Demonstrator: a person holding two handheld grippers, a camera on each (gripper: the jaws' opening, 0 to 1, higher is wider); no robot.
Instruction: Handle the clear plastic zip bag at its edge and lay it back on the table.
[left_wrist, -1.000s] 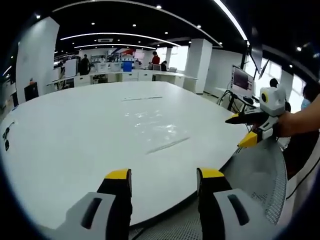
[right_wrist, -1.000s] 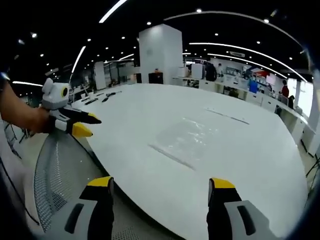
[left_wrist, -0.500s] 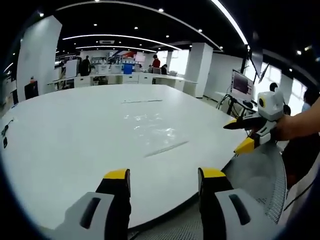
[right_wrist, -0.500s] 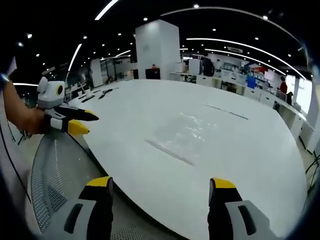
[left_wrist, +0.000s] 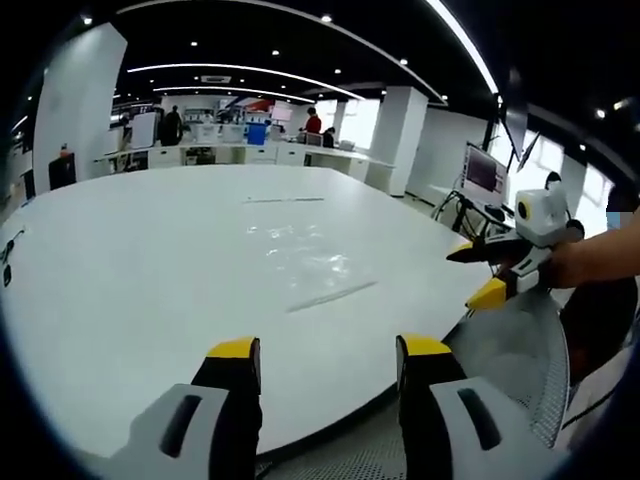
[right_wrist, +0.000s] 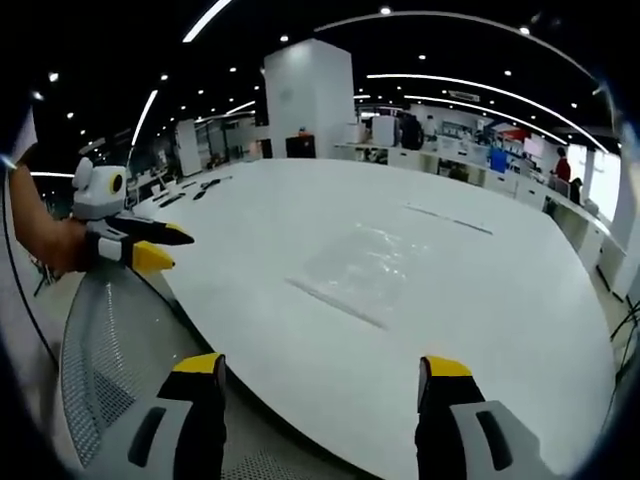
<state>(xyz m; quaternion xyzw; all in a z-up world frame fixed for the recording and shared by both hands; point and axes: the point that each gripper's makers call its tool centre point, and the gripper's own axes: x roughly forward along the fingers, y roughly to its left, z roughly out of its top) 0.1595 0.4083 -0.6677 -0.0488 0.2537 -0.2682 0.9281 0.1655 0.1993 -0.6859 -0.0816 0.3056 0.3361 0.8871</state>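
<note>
Far desks (left_wrist: 250, 150) too small

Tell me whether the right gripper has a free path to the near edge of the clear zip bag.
Probably yes. The clear zip bag lies flat on the white table, nothing lying between it and the open right gripper. The left gripper is held off to the side, apart from the bag.

The white table (left_wrist: 130, 300) is lying broadly bare around the clear zip bag (left_wrist: 305, 265) at the frame's centre — open surface is being offered on every side. At lower right of the left gripper view a mesh chair back (left_wrist: 520, 365) is crowding the table edge, where the right gripper (left_wrist: 478, 272) is being held with jaws parted. Small dark items (right_wrist: 205, 187) are sitting at upper left of the right gripper view — well apart.
</note>
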